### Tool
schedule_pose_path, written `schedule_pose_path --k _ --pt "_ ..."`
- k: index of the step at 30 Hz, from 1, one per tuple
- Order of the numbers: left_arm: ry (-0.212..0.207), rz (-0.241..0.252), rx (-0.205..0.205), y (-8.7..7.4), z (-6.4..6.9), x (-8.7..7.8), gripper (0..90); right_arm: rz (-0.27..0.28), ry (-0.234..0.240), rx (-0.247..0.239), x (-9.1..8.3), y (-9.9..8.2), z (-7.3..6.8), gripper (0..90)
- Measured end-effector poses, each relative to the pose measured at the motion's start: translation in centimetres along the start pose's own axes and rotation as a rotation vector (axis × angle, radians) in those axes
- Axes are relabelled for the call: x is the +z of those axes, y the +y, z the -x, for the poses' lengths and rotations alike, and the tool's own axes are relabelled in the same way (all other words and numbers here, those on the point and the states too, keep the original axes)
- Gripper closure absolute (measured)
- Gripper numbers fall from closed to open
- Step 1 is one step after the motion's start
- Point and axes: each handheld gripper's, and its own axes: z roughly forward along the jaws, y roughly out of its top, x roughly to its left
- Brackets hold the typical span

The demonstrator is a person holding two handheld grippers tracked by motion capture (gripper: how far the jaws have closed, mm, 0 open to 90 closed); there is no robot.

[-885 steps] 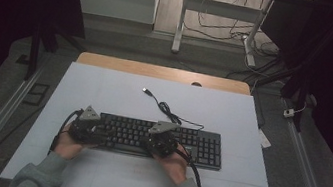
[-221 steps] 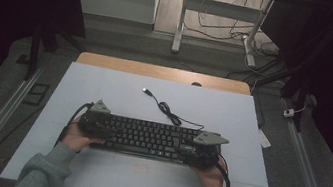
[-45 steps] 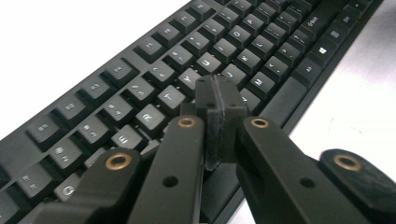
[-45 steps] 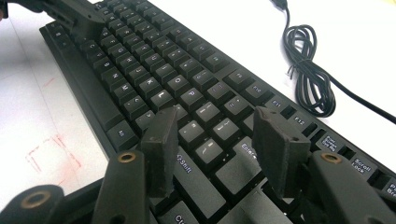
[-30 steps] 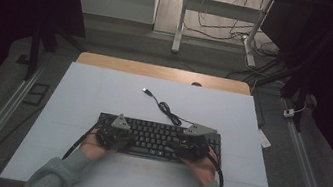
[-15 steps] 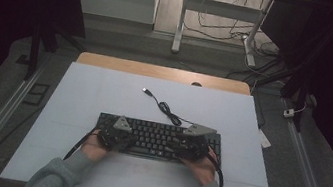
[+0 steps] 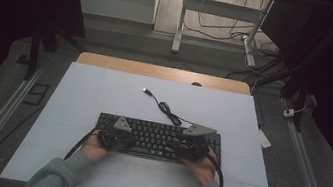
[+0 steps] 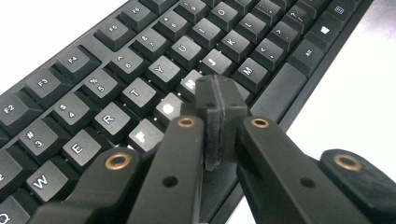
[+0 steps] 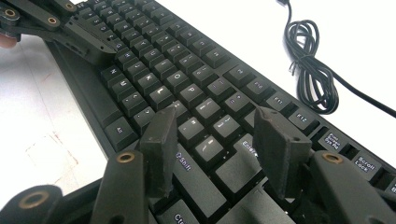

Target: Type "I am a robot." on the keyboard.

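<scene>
Holding place since before | both tools (image 7: pixel 117 139) (image 7: pixel 189 150) over keyboard (image 7: pixel 158 133)

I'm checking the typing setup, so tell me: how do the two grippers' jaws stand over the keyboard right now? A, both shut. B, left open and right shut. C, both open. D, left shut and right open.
D: the left gripper has its pads pressed together with nothing between them above the keyboard, while the right gripper shows a clear gap between its jaws near the Enter and Shift keys.
</scene>
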Motion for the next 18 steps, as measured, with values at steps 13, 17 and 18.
schedule_pose_path --k 13,17,18 --pt "0.044 0.108 -0.075 -0.2 -2.0 -3.2 85.8 0.008 -0.004 0.003 -0.1 0.0 0.0 49.8" --pt "0.065 0.135 -0.118 -0.5 -2.9 -4.0 76.4 0.005 -0.008 0.002 -0.1 0.0 0.1 49.8" --pt "0.071 0.139 -0.125 -0.5 -3.1 -4.2 72.6 0.005 -0.007 0.003 -0.1 0.0 0.1 49.8"
